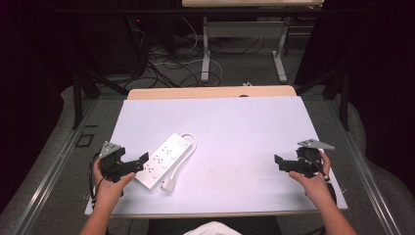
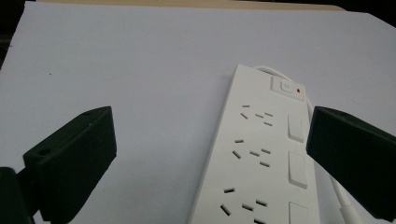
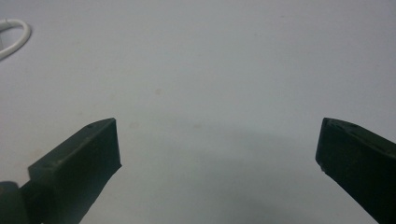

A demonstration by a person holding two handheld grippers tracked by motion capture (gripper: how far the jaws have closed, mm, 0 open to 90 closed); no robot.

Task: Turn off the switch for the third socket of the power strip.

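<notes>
**Ann:** Two hands at the near edge, one gripper in each. On the near left, the left hand [image 1: 108, 188] holds the left gripper [image 1: 138, 164], its jaws spread wide and aimed right, toward the power strip [image 1: 164, 159].

**Bo:** How close is it?

**Ann:** Just beside it. From above, the jaw tips sit right at the strip's near-left end; whether they touch it, I cannot tell. In the left gripper view the left gripper [image 2: 210, 154] has one jaw over bare sheet and the other over the strip's switch side, so the power strip [image 2: 261, 154] runs up between them, sockets facing up, a small red light by the far switch.

**Bo:** And the strip itself?

**Ann:** White, lying flat and slantwise on the worktop [image 1: 244, 127], left of centre. Its white cord [image 1: 188, 147] loops round the far end and comes back along the right side to a plug [image 1: 169, 186] at the near end.

**Bo:** Over on the right?

**Ann:** Near right, the right hand [image 1: 313, 183] carries the right gripper [image 1: 283, 165], jaws wide apart, pointing left, well apart from the strip. In the right gripper view the right gripper [image 3: 219, 144] has bare white sheet between its jaws, with a curl of cord [image 3: 16, 35] at the far left.
</notes>
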